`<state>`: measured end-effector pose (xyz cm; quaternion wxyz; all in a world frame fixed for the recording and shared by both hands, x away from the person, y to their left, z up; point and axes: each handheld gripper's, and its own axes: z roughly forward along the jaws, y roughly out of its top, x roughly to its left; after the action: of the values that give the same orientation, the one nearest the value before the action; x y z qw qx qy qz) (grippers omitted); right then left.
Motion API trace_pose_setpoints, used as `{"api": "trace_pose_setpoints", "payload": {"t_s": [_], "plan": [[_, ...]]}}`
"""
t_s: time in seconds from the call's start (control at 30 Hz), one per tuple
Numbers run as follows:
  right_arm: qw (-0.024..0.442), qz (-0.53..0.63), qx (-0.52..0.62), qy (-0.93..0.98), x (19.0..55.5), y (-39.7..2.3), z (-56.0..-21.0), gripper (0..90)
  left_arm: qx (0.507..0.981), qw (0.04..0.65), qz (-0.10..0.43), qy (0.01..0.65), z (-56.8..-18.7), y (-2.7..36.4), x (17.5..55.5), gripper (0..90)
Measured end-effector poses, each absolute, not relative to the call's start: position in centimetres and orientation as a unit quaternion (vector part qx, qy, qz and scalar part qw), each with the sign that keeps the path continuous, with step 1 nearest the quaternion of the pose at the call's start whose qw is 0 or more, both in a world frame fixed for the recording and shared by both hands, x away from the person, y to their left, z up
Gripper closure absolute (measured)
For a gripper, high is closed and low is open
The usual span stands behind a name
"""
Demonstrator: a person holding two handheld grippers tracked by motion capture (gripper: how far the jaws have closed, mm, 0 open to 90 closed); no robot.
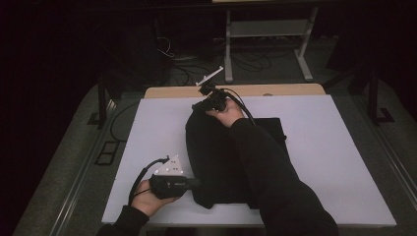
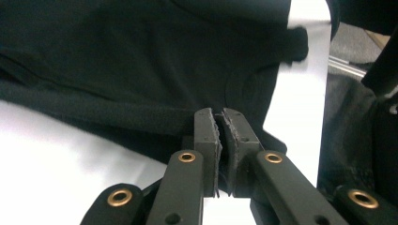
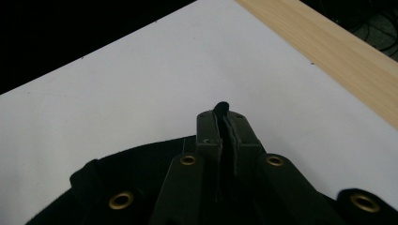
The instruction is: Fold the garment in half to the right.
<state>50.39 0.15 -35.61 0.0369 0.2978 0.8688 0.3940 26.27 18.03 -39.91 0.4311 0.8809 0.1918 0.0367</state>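
A person's black-sleeved right forearm point(image 1: 275, 182) reaches in from the near edge, across a black garment point(image 1: 216, 157) lying on the white desk point(image 1: 334, 162). No writing or label can be read on anything. The garment is plain dark cloth, rumpled, with a thick hem, spread mid-desk. The left claw point(image 2: 220, 136), at the garment's near left edge, is clamped tight on a fold of that cloth. The right claw point(image 3: 226, 126), at its far end near the desk's wooden strip point(image 3: 328, 56), pinches a bit of the fabric, its jaws nearly together.
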Motion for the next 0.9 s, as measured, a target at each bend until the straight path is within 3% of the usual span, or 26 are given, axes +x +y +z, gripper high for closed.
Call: {"api": "trace_pose_setpoints", "payload": {"t_s": [0.9], "plan": [[0.048,0.416,0.337,0.843,50.1,-7.7,-35.5,83.5,0.886,0.442,0.030,0.133,-37.5,11.7,27.8,83.5]]}}
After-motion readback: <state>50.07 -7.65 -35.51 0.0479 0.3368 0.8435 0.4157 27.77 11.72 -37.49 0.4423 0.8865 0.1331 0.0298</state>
